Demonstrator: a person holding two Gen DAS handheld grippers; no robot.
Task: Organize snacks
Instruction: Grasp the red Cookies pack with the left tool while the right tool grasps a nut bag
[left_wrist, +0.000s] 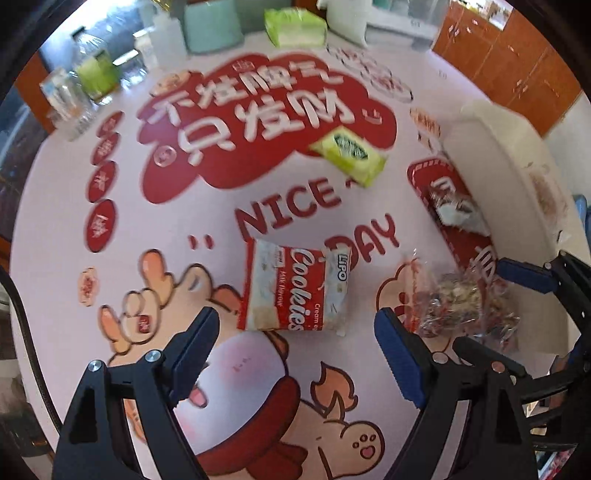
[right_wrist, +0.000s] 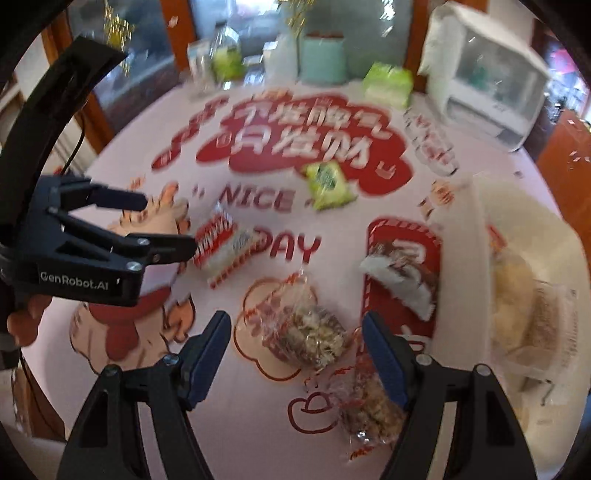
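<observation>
Left gripper (left_wrist: 295, 343): pointed steeply downward, jaws held wide apart, nothing gripped. Right gripper (right_wrist: 297, 350): likewise angled down, jaws spread, empty.

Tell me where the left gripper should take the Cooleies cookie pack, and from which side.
Come straight down on the cookie pack with the left gripper, which is open just short of it. The pack lies flat, its long axis running away from the gripper, so pinch across its narrow width at mid-body, where it looks fullest, not at the thin sealed ends.
</observation>
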